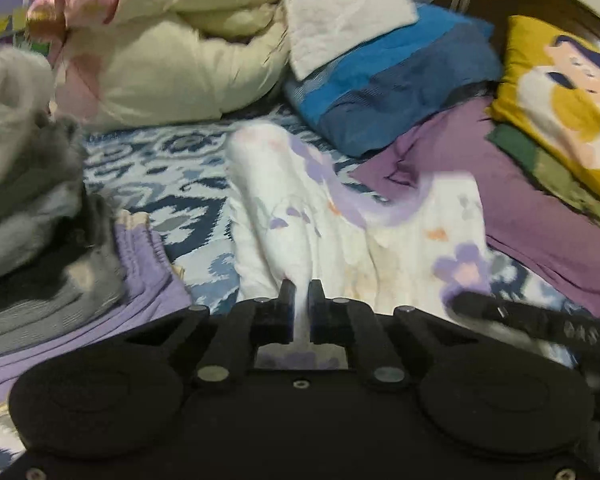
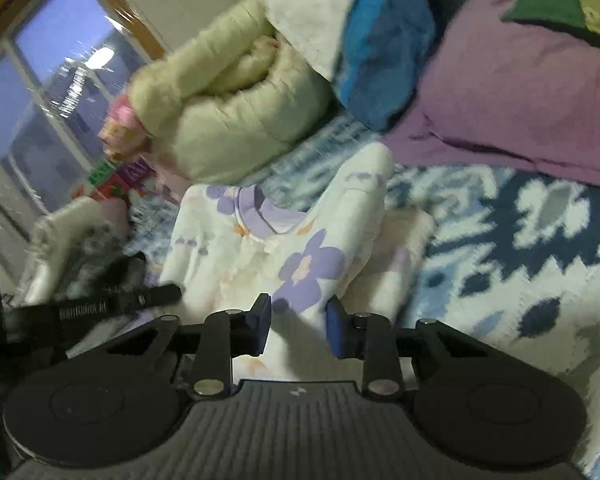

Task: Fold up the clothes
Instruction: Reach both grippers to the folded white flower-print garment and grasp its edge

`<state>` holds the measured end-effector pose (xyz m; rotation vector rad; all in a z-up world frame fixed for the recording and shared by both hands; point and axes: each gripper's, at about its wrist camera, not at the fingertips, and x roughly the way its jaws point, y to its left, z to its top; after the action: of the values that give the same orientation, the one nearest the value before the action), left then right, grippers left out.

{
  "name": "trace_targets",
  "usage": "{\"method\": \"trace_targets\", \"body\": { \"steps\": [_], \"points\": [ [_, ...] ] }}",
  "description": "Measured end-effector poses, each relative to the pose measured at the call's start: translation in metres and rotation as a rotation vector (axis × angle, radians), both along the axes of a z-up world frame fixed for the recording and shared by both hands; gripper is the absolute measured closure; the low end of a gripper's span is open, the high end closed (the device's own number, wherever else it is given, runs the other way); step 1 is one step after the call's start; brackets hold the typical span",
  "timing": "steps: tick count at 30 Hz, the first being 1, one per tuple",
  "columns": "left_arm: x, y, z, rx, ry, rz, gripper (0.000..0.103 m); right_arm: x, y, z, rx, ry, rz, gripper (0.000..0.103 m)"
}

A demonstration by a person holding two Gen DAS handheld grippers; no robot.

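Note:
A white garment with purple flowers and a lilac collar [image 1: 340,216] lies crumpled on the blue-and-white patterned bedspread [image 1: 160,176]. My left gripper [image 1: 302,294] is shut on a fold of it, cloth pinched between the jaws. In the right wrist view the same garment [image 2: 292,248] bunches up in front of my right gripper [image 2: 299,316], whose jaws stand apart with cloth lying between them, not pinched. The right gripper's finger [image 1: 520,314] shows at the right of the left wrist view, and the left gripper's finger [image 2: 112,302] at the left of the right wrist view.
A cream quilt [image 1: 172,52], a blue blanket [image 1: 388,80], a purple sheet [image 1: 520,200] and a yellow cartoon pillow [image 1: 568,92] crowd the far side. Folded grey and lilac clothes [image 1: 60,264] are stacked at left. A window [image 2: 48,92] is beyond the bed.

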<state>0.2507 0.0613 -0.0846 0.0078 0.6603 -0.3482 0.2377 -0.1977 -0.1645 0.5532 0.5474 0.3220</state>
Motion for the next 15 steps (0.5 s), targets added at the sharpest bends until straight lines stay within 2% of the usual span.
{"method": "trace_targets", "body": {
  "steps": [5, 9, 12, 15],
  "points": [
    [-0.065, 0.028, 0.027, 0.033, -0.072, -0.018, 0.100, -0.029, 0.020, 0.028, -0.050, -0.176, 0.142, 0.072],
    [-0.118, 0.057, 0.042, 0.067, -0.112, -0.011, 0.100, -0.055, 0.030, 0.040, 0.009, -0.241, 0.298, 0.072],
    [-0.161, 0.084, 0.040, 0.094, -0.117, 0.005, 0.100, -0.080, 0.046, 0.049, 0.023, -0.278, 0.405, 0.072],
    [-0.205, 0.106, 0.023, 0.140, -0.071, 0.010, 0.100, -0.112, 0.076, 0.052, -0.023, -0.279, 0.614, 0.072]
  ]
}}
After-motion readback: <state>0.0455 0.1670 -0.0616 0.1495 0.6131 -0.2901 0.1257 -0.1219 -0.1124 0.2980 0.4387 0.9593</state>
